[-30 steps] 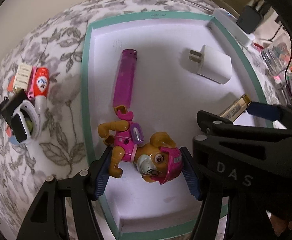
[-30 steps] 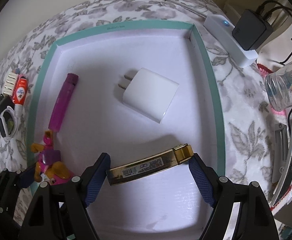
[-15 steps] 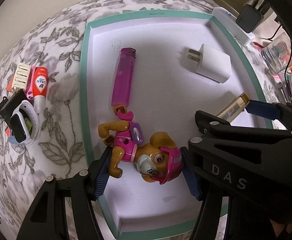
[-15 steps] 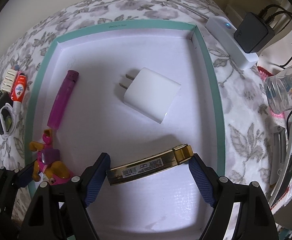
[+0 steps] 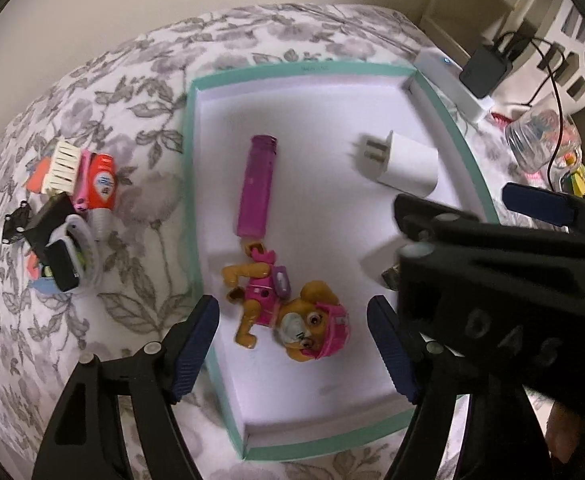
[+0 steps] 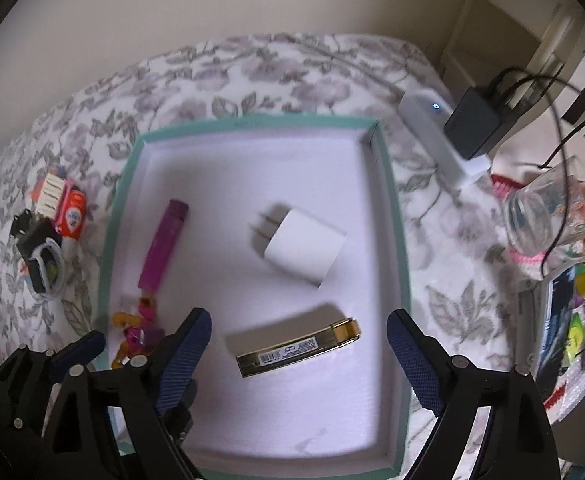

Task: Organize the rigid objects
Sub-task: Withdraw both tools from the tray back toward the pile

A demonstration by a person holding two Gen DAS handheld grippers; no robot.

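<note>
A floral-patterned cloth covers the surface under you, with a cream wall behind it and a teal-rimmed tray lying in the middle. Your left tool has just been spreading its jaws and stands released, the toy pup lying loose on the tray floor between the pads and touching neither. Your right tool has likewise just been opening and grips nothing; the gold case rests flat in the gap, its long axis running across from pad to pad. Farther out in the tray lie the purple lighter, pointing away from you, and the white charger. What the next pick turns on is outside the tray: the cluster of small items left on the cloth sits well off past the tray's left rim, on your left tool's side. Your left hand is clearly the nearer one, and the right would have to cross the whole tray to reach it.
</note>
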